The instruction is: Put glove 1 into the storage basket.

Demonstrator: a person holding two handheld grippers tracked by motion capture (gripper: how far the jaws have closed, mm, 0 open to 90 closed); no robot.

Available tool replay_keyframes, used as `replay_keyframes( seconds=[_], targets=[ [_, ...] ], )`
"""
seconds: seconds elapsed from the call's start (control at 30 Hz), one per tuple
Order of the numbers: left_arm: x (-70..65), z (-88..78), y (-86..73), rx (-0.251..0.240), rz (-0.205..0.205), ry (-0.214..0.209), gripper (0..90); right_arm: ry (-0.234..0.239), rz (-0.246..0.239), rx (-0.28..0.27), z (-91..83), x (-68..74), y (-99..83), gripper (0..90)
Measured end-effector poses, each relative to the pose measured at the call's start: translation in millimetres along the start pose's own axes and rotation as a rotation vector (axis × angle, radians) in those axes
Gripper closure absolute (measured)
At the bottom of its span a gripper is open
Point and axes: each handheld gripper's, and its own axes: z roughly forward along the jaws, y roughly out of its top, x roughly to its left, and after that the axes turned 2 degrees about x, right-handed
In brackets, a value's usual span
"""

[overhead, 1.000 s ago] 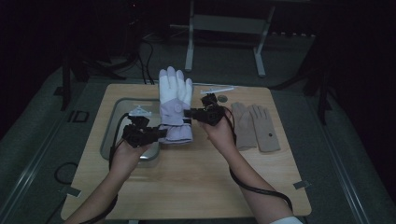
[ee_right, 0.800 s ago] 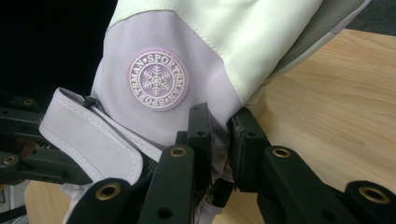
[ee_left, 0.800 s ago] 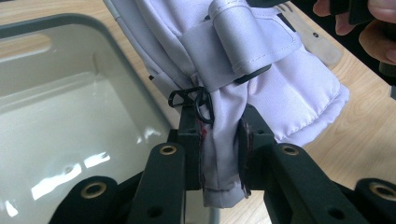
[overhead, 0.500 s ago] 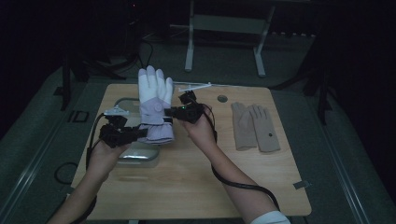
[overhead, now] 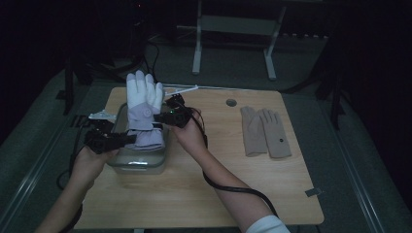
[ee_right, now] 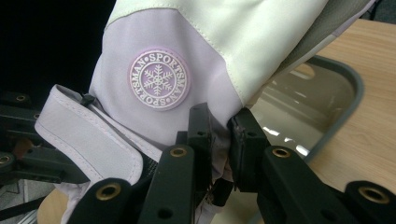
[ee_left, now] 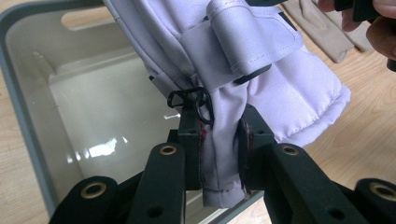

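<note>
Item: ski glove (overhead: 144, 109), lavender-white, held upright over clear bin (overhead: 138, 159).
Left hand-held gripper (ee_left: 219, 140): pinching cuff edge.
Right hand-held gripper (ee_right: 219, 135): pinching fabric below snowflake badge (ee_right: 159, 79).
You lower both together, cuff first, keeping glove inside bin rim.

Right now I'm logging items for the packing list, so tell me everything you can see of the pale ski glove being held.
The ski glove is padded, lilac at cuff and back, off-white at the fingers, of smooth woven fabric, with a round SPORTSMAN snowflake badge, a wrist strap and a small black clip. It hangs above the clear tub, fingers pointing away from the person. The left tool pinches its cuff edge; the right tool pinches fabric below the badge.
</note>
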Motion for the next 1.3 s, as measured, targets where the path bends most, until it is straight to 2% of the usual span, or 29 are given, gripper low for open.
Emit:
replay_keyframes(
  seconds=[0.27, 0.33, 0.5, 0.73, 0.93, 1.07, 1.3],
  targets=[
    [14.7, 8.6, -12.3, 0.057, -0.021, -0.007, 74.9, 0.009, 0.03, 0.041, 23.9, -0.3, -9.0, 80.3],
    [17.8, 12.2, -16.1, 0.076, -0.038, -0.015, 74.8, 0.005, 0.031, 0.057, 29.9, -0.5, -13.0, 80.3],
    [21.1, 20.4, -24.8, 0.12, -0.048, -0.026, 74.8, 0.004, 0.048, 0.094, 41.6, -2.3, -25.2, 80.3],
    [26.2, 29.6, -34.8, 0.171, -0.058, -0.031, 74.6, -0.007, 0.042, 0.143, 55.0, -2.3, -37.9, 80.4],
    [28.0, 35.0, -37.3, 0.214, -0.06, -0.052, 74.1, -0.017, 0.041, 0.193, 62.4, -2.4, -43.4, 80.4],
    [27.1, 39.4, -39.0, 0.226, -0.059, -0.039, 72.5, -0.031, 0.035, 0.219, 65.9, -2.5, -45.4, 80.5],
    [27.4, 45.9, -37.7, 0.277, -0.053, -0.024, 67.2, -0.052, 0.041, 0.275, 73.7, -4.0, -48.2, 80.0]
  ],
)
